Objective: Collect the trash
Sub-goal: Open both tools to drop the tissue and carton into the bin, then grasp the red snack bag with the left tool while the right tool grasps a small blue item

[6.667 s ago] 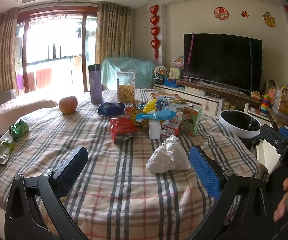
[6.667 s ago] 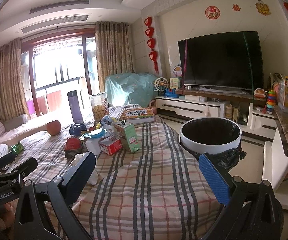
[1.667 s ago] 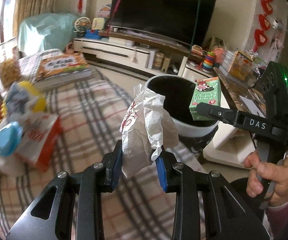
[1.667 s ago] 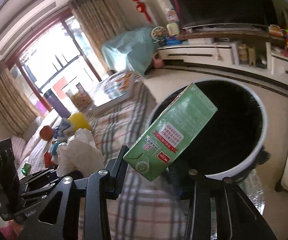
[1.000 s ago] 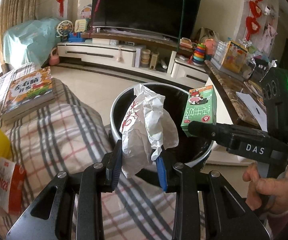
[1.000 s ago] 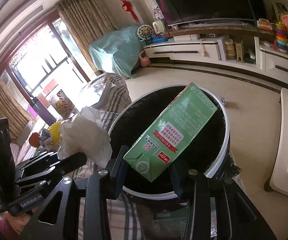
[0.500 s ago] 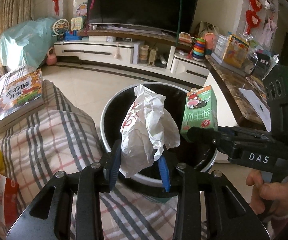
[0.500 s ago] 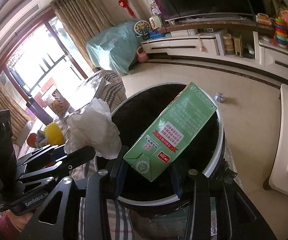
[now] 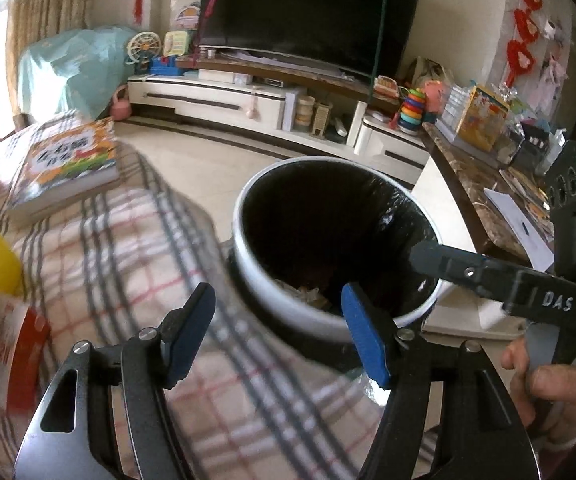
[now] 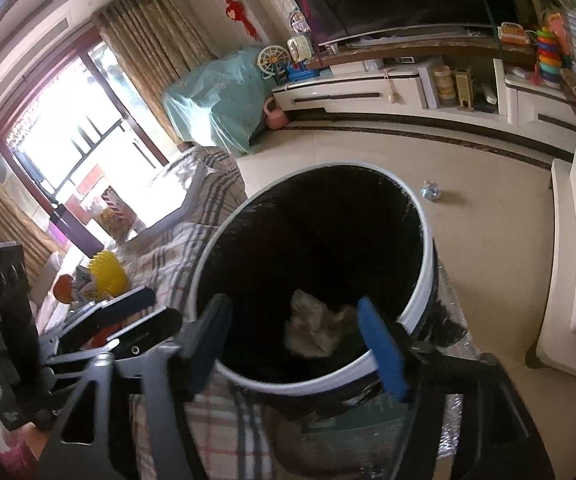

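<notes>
Crumpled white paper wrapper lying pale and creased at the bottom of the black-lined, white-rimmed trash bin beside the plaid-covered table. Left gripper and right gripper: jaws opening, empty. A second ago they clamped the wrapper and a green carton.
</notes>
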`<state>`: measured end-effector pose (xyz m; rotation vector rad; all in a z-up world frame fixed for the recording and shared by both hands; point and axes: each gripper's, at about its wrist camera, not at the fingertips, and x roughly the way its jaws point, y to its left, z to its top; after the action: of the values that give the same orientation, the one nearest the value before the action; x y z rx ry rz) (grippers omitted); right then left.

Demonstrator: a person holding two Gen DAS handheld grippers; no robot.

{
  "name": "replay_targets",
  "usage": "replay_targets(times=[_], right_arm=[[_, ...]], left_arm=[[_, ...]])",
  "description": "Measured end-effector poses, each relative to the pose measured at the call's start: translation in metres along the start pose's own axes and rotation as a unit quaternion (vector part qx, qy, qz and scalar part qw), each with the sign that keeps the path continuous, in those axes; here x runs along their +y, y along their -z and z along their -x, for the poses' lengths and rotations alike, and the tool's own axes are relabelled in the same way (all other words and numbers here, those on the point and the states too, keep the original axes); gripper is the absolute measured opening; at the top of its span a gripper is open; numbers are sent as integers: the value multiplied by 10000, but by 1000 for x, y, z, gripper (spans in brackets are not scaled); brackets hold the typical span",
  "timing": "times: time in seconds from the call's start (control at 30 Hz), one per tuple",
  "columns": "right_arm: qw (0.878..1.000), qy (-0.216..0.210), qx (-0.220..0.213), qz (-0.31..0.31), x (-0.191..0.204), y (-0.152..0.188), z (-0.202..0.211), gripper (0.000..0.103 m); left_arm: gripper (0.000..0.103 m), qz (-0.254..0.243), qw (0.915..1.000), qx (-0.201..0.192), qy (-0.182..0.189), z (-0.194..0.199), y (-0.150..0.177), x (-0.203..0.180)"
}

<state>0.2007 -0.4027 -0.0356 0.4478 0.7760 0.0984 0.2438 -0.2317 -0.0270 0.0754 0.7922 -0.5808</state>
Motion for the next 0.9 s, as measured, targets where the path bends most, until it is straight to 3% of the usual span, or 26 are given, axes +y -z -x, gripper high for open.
replay_targets(times=[0.07, 0.37, 0.9], right_arm=[[10000, -17, -77, -5, 8, 5, 2, 86], [9992, -220, -62, 341, 65, 39, -4, 86], [9947, -772, 397, 551, 139, 82, -36, 86]], left_arm=[[67, 109, 9999, -33, -50, 9, 10, 7], [67, 620, 9975, -109, -334, 52, 55, 52], [67, 1436, 9849, -195, -950, 110, 117, 136]])
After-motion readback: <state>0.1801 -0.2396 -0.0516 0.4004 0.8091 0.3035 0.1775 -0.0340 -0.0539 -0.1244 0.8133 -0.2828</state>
